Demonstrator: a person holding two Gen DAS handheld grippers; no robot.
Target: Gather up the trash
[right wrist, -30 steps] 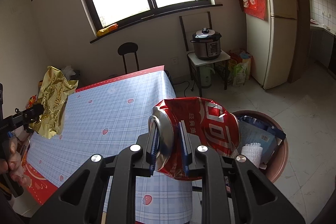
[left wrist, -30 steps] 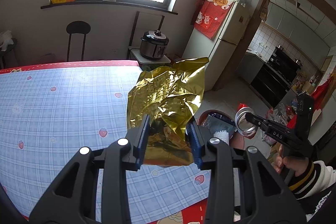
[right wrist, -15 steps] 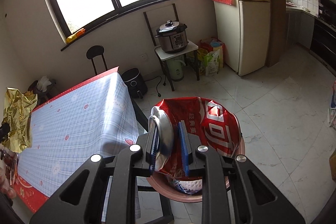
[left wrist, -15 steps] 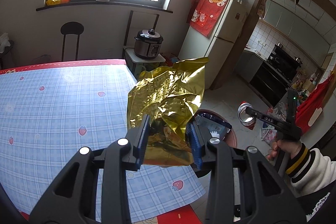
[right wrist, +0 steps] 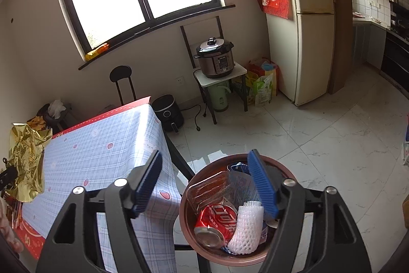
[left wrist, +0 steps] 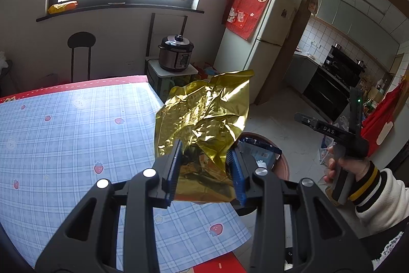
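1. Left gripper has its jaws clamped on the lower end of the gold foil wrapper, held up in the air over the desk edge, w/ the trash bin just past it on the floor.
2. Right gripper hangs right above the bin, jaws wide apart, nothing in them.
3. Red soda can lies inside the bin next to a white foam net and a clear plastic tray, so that one's done imo.
4. The foil looks super light, crinkly, floppy and prob a bit slick. We'd keep the pinch on the bunched bottom part, not a loose flap, or it may slide out.
5. We'd let it go low over the bin bc something that light could drift and miss.
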